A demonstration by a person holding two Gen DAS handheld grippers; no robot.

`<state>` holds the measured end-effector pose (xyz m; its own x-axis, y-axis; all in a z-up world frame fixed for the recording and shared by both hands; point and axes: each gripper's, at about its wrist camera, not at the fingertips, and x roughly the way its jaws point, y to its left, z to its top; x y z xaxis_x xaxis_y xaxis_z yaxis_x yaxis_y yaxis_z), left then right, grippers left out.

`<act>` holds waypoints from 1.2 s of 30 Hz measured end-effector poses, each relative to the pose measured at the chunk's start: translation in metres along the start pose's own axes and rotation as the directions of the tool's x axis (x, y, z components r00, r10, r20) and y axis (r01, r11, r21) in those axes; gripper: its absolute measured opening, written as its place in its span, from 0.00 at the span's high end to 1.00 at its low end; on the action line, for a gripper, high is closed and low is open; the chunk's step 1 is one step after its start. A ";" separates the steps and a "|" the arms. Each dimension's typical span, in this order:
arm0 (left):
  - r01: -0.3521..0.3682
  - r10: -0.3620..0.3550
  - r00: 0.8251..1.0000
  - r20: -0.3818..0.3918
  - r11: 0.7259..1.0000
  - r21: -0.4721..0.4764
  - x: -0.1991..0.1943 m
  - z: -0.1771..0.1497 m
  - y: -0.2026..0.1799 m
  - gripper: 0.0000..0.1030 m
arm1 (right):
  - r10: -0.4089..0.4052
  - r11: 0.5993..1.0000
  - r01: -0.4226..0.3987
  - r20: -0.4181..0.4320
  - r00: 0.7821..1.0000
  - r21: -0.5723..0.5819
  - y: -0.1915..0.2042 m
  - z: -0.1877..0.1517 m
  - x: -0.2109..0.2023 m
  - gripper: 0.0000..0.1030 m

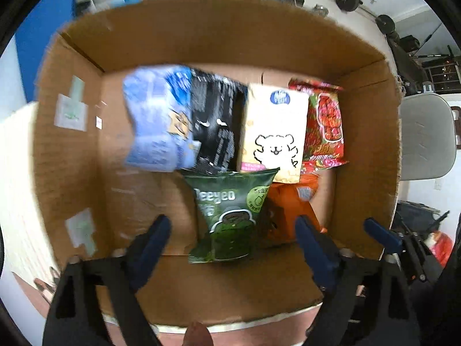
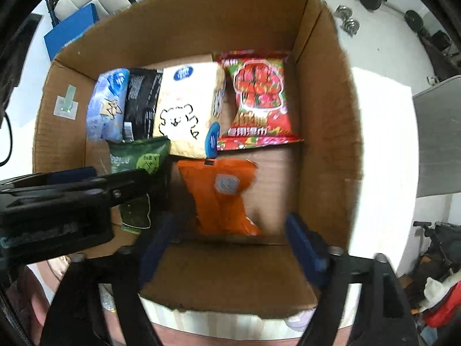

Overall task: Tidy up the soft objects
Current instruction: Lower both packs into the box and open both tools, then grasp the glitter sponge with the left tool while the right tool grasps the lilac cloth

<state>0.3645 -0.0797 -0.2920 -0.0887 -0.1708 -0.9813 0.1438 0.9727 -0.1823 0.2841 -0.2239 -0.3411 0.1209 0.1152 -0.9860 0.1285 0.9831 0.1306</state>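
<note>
The cardboard box point(image 2: 325, 121) holds four packs along its far wall. The green pack point(image 1: 230, 213) and the orange pack point(image 2: 222, 196) lie nearer, with bare floor by both side walls. The left gripper point(image 1: 233, 236) and the right gripper point(image 2: 230, 239) hover spread, gripping nothing.

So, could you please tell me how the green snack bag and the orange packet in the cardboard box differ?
The green snack bag carries white lettering and a cartoon figure; the orange packet is plain apart from a small grey patch. The green snack bag sits to the left, its top edge overlapping the cream bear-print pack; the orange packet lies to the right, just in front of that pack. Both lie flat in the front row on the floor of the cardboard box.
</note>
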 end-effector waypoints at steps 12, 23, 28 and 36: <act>-0.087 0.088 0.976 0.198 0.996 -0.015 -0.066 -0.050 0.009 0.04 | -0.085 0.996 0.087 0.128 0.988 -0.008 0.017 -0.037 -0.072 0.00; -0.162 0.156 0.921 0.357 0.987 -0.015 -0.109 -0.118 0.010 0.04 | -0.080 0.996 0.085 0.274 0.958 -0.005 0.022 -0.091 -0.132 0.00; -0.155 0.158 0.908 0.388 0.987 -0.038 -0.119 -0.140 0.009 0.04 | -0.060 0.998 0.065 0.315 0.947 -0.006 0.025 -0.113 -0.151 0.00; -0.223 0.265 0.893 0.363 0.963 -0.154 -0.072 -0.200 0.000 0.04 | -0.098 0.993 0.110 0.227 0.969 -0.044 -0.008 -0.150 -0.124 0.00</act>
<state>0.1741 -0.0361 -0.2086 0.3168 0.0482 -0.9473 0.0065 0.9986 0.0530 0.1207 -0.2250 -0.2355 0.3275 -0.0167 -0.9447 0.0976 0.9951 0.0162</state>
